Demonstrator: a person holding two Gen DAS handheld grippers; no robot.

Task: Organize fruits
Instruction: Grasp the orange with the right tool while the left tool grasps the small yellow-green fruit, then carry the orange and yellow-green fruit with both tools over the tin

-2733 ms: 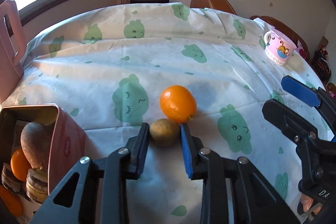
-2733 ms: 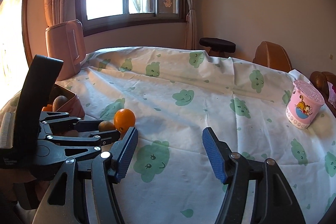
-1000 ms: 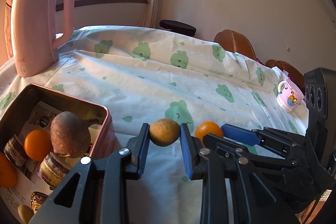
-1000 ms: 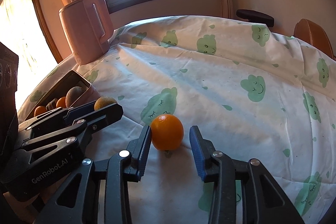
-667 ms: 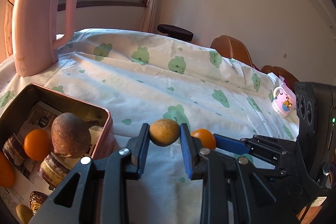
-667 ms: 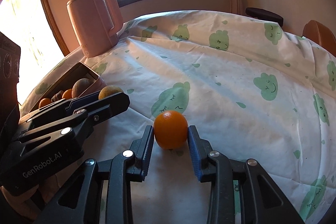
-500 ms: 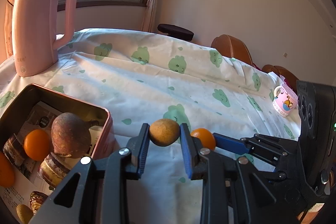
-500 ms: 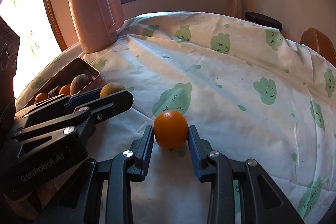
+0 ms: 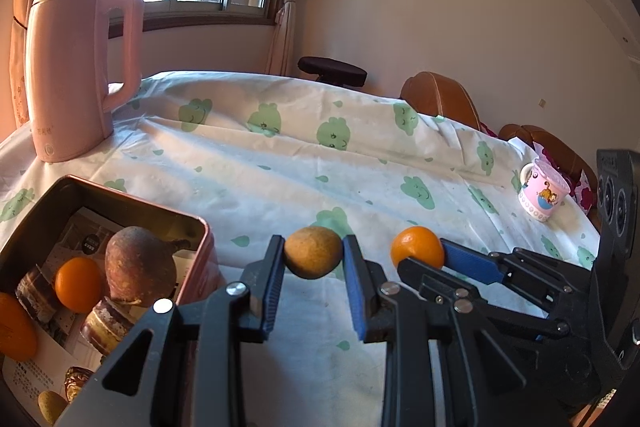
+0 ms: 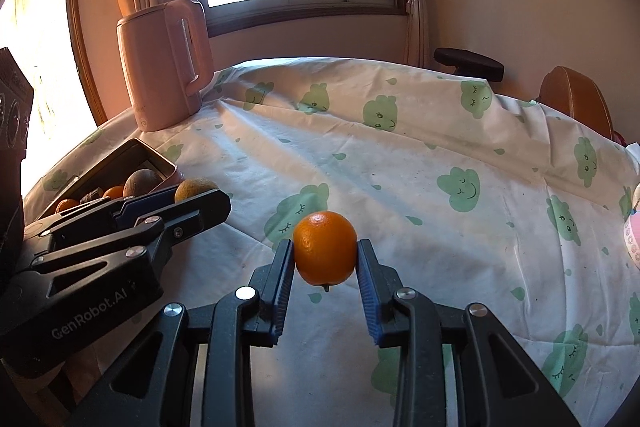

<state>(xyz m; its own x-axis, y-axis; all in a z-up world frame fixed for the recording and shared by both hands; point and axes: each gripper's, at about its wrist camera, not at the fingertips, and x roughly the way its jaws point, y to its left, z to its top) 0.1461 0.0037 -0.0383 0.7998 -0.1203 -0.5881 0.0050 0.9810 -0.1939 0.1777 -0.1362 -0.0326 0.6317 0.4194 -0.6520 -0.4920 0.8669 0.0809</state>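
Note:
My left gripper (image 9: 313, 259) is shut on a small brown-yellow fruit (image 9: 313, 251), held above the cloth just right of the pink tin (image 9: 200, 227). Inside the tin lie a brown pear-shaped fruit (image 9: 138, 263), small oranges (image 9: 78, 283) and wrapped cakes. My right gripper (image 10: 325, 254) is shut on an orange (image 10: 325, 247), its pads pressing both sides, lifted off the tablecloth. In the right wrist view the left gripper (image 10: 208, 199) sits at the left with the brown-yellow fruit (image 10: 194, 187) at its tips, beside the tin (image 10: 160, 163). In the left wrist view the orange (image 9: 417, 251) shows at the right.
A tall pink kettle (image 9: 76, 67) stands at the back left of the table. A pink cartoon mug (image 9: 543, 193) sits near the right edge. The table wears a white cloth with green cloud prints (image 10: 440, 155). Brown chairs (image 9: 438, 99) and a dark stool (image 9: 332, 69) stand behind.
The right gripper closed onto the orange and lifted it off the cloth. The left gripper kept the brown-yellow fruit by the tin with little movement.

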